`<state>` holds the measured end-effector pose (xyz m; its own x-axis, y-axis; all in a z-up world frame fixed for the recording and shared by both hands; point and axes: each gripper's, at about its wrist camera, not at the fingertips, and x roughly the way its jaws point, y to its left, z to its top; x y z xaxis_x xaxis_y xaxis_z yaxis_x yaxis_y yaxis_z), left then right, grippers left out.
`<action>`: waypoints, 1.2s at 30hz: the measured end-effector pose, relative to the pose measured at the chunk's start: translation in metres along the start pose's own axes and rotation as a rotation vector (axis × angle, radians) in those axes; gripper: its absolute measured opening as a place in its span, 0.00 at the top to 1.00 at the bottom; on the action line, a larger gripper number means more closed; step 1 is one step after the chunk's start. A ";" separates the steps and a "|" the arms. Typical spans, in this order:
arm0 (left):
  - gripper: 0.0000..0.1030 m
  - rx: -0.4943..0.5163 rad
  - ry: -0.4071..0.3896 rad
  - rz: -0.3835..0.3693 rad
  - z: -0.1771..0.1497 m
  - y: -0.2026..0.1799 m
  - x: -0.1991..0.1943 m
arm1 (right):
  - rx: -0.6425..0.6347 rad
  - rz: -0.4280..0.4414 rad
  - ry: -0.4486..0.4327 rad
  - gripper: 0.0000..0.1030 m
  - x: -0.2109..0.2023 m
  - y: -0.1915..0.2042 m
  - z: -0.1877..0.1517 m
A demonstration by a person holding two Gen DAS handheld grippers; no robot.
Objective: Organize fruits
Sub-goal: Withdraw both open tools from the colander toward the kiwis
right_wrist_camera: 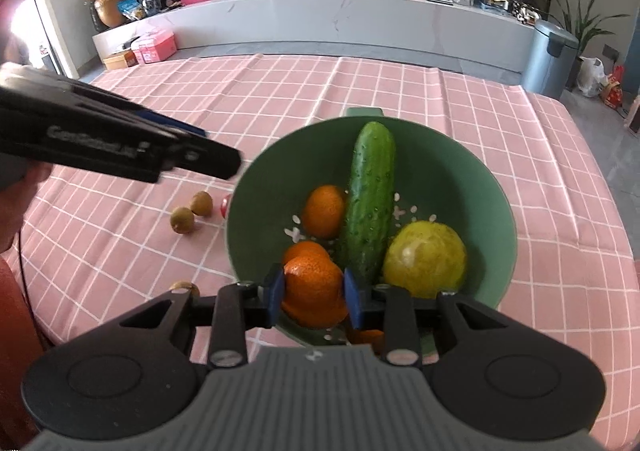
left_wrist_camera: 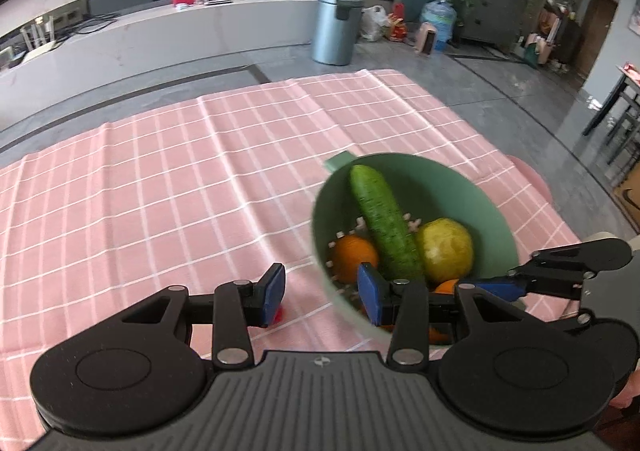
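Observation:
A green bowl (right_wrist_camera: 472, 179) stands on the pink checked tablecloth (right_wrist_camera: 520, 123) and holds a cucumber (right_wrist_camera: 370, 207), a yellow-green round fruit (right_wrist_camera: 426, 259) and oranges (right_wrist_camera: 324, 211). My right gripper (right_wrist_camera: 314, 293) is shut on an orange (right_wrist_camera: 314, 291) just over the bowl's near rim. My left gripper (left_wrist_camera: 322, 293) is open and empty at the bowl's left edge (left_wrist_camera: 320, 251), with a small red fruit (left_wrist_camera: 278, 316) under its left finger. The same bowl, cucumber (left_wrist_camera: 384, 223) and yellow-green fruit (left_wrist_camera: 444, 251) show in the left wrist view. The left gripper (right_wrist_camera: 216, 159) also appears in the right wrist view.
Two small brown fruits (right_wrist_camera: 192, 211) and a red one (right_wrist_camera: 225, 207) lie on the cloth left of the bowl; another brown one (right_wrist_camera: 182, 286) lies near my right gripper. A metal bin (left_wrist_camera: 336, 27) stands on the floor beyond the table.

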<state>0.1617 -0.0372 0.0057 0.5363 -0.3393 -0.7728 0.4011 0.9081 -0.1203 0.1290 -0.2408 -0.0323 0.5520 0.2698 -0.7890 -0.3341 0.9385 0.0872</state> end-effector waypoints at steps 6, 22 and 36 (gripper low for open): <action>0.52 -0.018 -0.005 0.045 -0.009 0.011 -0.012 | 0.017 -0.015 -0.023 0.72 -0.007 -0.001 0.001; 0.52 0.027 -0.018 0.124 -0.048 0.026 -0.045 | 0.098 -0.042 -0.187 0.71 -0.040 0.044 -0.007; 0.56 -0.024 -0.007 0.086 -0.083 0.047 -0.040 | 0.042 -0.011 -0.146 0.71 -0.005 0.098 -0.025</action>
<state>0.0981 0.0394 -0.0209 0.5736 -0.2615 -0.7763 0.3356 0.9395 -0.0685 0.0748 -0.1559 -0.0348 0.6621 0.2851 -0.6931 -0.2969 0.9489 0.1067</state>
